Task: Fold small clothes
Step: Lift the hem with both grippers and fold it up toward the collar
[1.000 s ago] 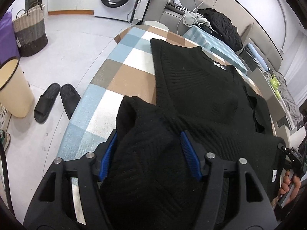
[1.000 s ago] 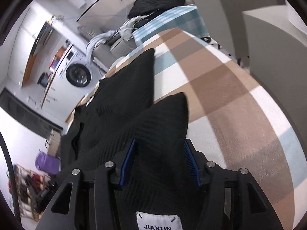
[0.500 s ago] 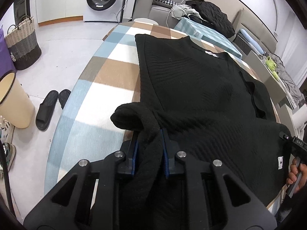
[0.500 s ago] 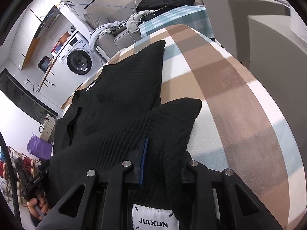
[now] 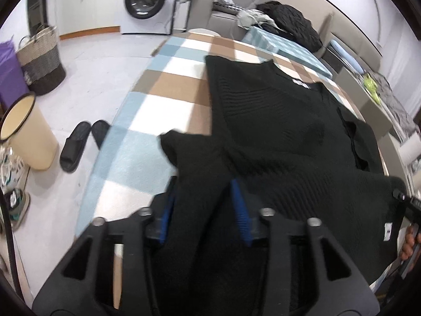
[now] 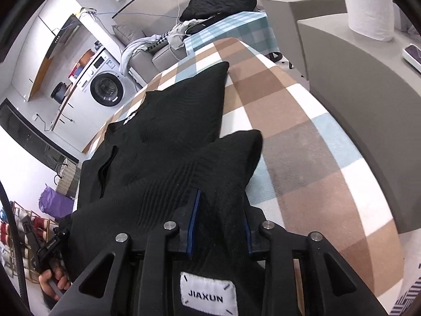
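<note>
A black knit sweater [image 5: 276,131] lies spread on the checked table [image 5: 168,100], neck label at the far end. One near corner [image 5: 184,144] bunches up between the blue pads of my left gripper [image 5: 204,205]. Its jaws are opening and the pads stand off the knit. In the right wrist view the sweater [image 6: 171,131] runs away to the left on the table [image 6: 302,144]. Its other near corner [image 6: 236,152] sits between the pads of my right gripper [image 6: 221,218], whose jaws are also opening. A white JIAXUN label [image 6: 208,296] shows below.
On the floor to the left are a washing machine [image 5: 147,0], a woven basket [image 5: 42,60], a cream bin [image 5: 26,131] and black slippers [image 5: 79,144]. A sofa with piled clothes [image 5: 284,21] stands beyond the table. A grey counter [image 6: 368,79] borders its right side.
Half a second ago both grippers were pinched tight on the sweater's near corners. Now both pairs of jaws have spread and the knit lies loose between them. Both grippers have shifted along the table.
</note>
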`<state>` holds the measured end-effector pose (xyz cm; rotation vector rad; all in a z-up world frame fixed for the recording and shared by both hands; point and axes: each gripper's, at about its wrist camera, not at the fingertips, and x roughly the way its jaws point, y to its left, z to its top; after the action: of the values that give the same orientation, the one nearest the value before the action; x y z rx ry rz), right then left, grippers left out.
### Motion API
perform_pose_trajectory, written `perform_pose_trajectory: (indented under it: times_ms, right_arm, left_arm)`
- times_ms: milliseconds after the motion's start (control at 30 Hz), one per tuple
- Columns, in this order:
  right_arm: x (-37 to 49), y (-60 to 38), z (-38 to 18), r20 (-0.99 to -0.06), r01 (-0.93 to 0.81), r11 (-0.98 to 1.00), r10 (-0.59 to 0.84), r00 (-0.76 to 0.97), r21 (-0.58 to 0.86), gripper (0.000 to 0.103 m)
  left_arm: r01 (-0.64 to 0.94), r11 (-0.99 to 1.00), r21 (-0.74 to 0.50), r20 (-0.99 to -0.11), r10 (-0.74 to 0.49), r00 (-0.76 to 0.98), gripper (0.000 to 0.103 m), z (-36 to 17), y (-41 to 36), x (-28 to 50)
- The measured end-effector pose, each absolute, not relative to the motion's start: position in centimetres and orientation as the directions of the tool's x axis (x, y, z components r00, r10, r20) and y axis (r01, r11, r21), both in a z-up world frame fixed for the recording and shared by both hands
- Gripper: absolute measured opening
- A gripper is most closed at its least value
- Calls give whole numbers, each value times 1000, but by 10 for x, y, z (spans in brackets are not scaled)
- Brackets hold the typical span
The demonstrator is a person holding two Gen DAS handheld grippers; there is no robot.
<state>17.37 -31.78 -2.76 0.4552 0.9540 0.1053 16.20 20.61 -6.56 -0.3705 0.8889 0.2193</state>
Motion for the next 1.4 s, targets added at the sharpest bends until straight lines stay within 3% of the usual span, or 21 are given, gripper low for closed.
perform_pose_trajectory:
  times_ms: [100, 467, 567, 633, 700, 800, 967, 1133, 1267, 1400]
  right_arm:
    - [161, -324, -24, -756, 92, 902, 293, 586, 421, 43]
    - [126, -325, -31, -782, 17, 927, 306, 543, 375, 43]
    - [127, -323, -36, -782, 19, 931, 296, 548, 365, 43]
    - [126, -322, -37, -774, 8, 934, 291, 562, 357, 36]
    - [124, -319, -35, -770, -14, 943, 279, 574, 332, 6]
    - [119, -317, -24, -732, -53, 944, 287, 618, 325, 5]
    - [116, -314, 17, -594, -117, 938, 301, 746, 327, 4]
    - [143, -313, 40, -523, -89, 941, 258, 812, 326, 3]
    - [182, -320, 32, -531, 10, 928, 204, 822, 372, 3]
    - [221, -322, 7, -615, 103, 922, 163, 772, 373, 3]
  left_arm:
    - [-350, 904, -245, -785, 27, 619, 48, -61, 213, 139]
    - [-345, 908, -237, -793, 25, 609, 49, -64, 212, 97]
    - [-345, 907, -241, -781, 30, 624, 27, -62, 211, 97]
    - [-339, 907, -252, -773, 22, 634, 12, -60, 211, 100]
    - [-336, 902, -269, -759, 16, 651, 8, -55, 211, 98]
    - [-326, 897, -297, -728, 8, 685, 4, -45, 213, 93]
    - [-304, 895, -326, -664, 12, 747, 4, -17, 215, 91]
    - [-296, 899, -323, -613, 39, 789, 3, 7, 221, 116]
    - [-316, 901, -297, -611, 75, 788, 3, 9, 231, 153]
    - [-334, 905, -263, -652, 89, 753, 4, -5, 238, 192]
